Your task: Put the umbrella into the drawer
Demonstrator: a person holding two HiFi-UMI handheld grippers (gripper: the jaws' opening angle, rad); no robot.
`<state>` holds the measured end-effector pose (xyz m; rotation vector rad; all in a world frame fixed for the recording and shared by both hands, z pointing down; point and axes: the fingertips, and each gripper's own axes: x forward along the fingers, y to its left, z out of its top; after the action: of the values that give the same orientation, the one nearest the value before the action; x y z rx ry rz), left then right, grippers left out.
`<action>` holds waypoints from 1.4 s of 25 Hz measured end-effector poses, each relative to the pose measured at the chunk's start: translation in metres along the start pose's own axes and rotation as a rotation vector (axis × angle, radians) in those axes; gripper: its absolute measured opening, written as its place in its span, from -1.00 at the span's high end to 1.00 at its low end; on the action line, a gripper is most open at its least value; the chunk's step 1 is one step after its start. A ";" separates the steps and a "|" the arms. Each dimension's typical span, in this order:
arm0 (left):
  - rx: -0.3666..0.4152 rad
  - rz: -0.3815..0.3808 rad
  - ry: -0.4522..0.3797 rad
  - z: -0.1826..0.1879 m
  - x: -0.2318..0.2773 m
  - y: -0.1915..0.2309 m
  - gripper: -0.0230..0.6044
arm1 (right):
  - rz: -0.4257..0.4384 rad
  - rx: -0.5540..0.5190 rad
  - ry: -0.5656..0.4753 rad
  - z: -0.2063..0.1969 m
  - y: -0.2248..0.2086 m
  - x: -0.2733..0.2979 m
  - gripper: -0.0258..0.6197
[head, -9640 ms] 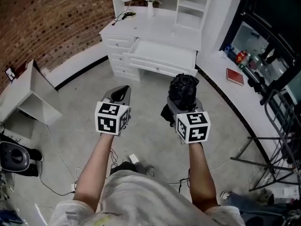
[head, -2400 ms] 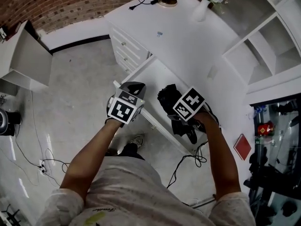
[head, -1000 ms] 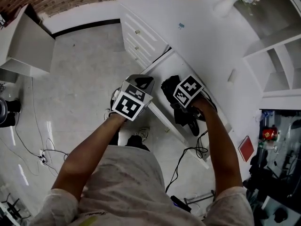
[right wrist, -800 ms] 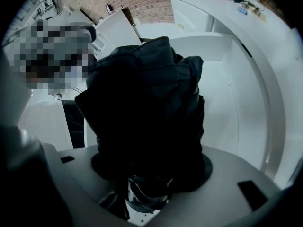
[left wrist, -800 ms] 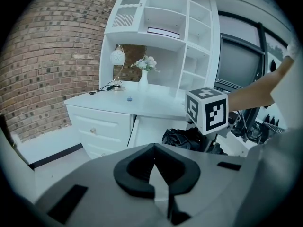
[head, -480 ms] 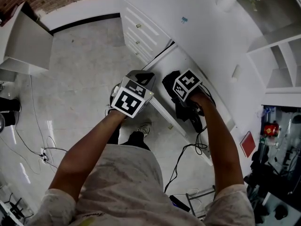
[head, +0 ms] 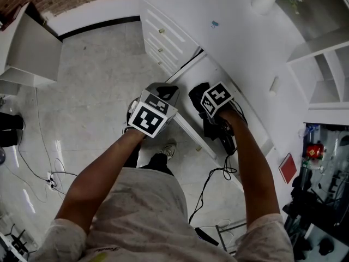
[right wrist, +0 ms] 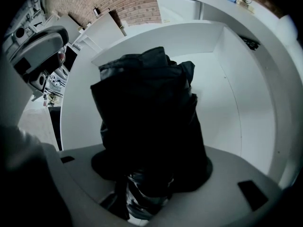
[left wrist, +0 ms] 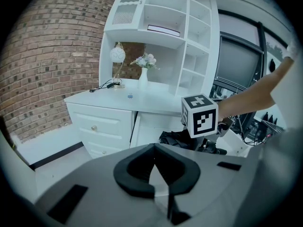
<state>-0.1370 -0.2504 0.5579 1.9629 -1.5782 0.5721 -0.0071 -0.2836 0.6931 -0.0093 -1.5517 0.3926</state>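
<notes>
The right tool [right wrist: 142,193] is gripping the folded black umbrella [right wrist: 147,112] over the open drawer [right wrist: 232,98]; lowering and releasing should follow. The left tool [left wrist: 154,171] is hanging closed, empty.

**Q:** What sort of place are you standing in?

**A:** You're in a furnished home room, either a bedroom or a study. Noted: white desk [head: 240,37] with side drawers [head: 163,37], shelved hutch [left wrist: 161,27], table lamp [left wrist: 117,56], vase of flowers [left wrist: 144,72], brick wall [left wrist: 57,56] behind.
</notes>
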 end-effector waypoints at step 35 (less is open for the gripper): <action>-0.037 0.010 0.023 -0.011 0.008 -0.001 0.95 | 0.001 0.036 -0.028 0.002 -0.006 0.021 0.10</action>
<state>-0.1345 -0.2495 0.5711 1.9150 -1.5746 0.5641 -0.0086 -0.2845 0.7154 0.0234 -1.5718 0.4223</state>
